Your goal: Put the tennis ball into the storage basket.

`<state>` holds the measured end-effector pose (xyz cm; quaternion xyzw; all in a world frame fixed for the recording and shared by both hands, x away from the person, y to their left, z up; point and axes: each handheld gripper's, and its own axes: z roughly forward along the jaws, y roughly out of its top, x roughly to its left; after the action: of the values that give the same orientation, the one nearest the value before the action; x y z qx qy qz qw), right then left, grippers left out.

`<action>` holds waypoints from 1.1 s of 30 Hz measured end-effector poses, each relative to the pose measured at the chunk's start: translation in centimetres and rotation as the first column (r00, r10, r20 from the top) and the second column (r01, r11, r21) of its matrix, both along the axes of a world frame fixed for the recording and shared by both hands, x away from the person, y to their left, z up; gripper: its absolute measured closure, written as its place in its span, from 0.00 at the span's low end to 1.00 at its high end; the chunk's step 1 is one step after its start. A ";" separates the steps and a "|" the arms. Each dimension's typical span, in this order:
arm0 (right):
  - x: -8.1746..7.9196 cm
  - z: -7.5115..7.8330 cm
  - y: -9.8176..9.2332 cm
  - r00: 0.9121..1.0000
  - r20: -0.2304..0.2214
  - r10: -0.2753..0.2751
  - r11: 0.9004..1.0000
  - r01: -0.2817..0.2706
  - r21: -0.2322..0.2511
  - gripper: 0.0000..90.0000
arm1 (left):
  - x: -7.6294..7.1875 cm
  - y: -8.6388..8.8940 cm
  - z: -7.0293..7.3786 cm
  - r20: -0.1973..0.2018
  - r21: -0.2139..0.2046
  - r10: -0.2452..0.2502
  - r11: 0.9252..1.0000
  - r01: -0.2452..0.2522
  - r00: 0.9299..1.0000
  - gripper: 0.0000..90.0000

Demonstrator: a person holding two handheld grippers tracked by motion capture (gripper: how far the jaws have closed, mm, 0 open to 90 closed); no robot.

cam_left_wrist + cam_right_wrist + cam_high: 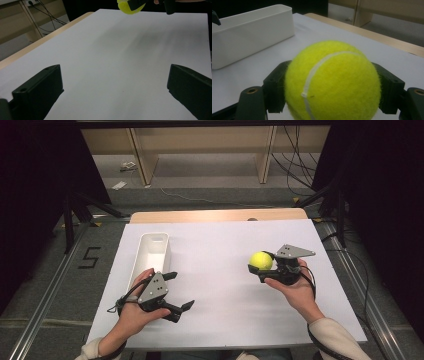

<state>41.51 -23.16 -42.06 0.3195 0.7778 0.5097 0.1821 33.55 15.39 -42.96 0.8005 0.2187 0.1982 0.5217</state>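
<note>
A yellow tennis ball is held above the white table cover at the right, with my right gripper shut on it. In the right gripper view the ball sits squeezed between the two black jaws. My left gripper hovers low near the front left with its jaws wide apart and nothing between them. The left gripper view looks across bare white surface between its fingers, with the ball at the top edge. A white rectangular bin stands just beyond the left hand.
The white cover spans most of the table, with a wooden strip at the far edge. The bin shows at left in the right gripper view. Dark stands and cables flank the table.
</note>
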 end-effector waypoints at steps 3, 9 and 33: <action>0.0 0.0 0.1 1.000 0.002 0.002 1.000 -0.002 0.001 0.29 | 0.0 0.0 0.0 0.000 0.001 -0.001 1.000 0.001 1.000 0.00; 0.0 0.0 0.4 1.000 0.000 0.008 1.000 -0.008 0.001 0.29 | 0.0 0.0 0.0 0.000 0.000 0.000 1.000 0.000 1.000 0.00; 0.4 0.1 2.0 0.999 0.007 0.034 0.999 -0.034 0.002 0.29 | 0.0 0.0 0.0 0.001 0.000 -0.001 1.000 0.001 1.000 0.00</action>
<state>41.86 -21.18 -41.92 0.3047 0.7820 0.5145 0.1756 33.53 15.41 -42.94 0.8004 0.2179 0.1984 0.5220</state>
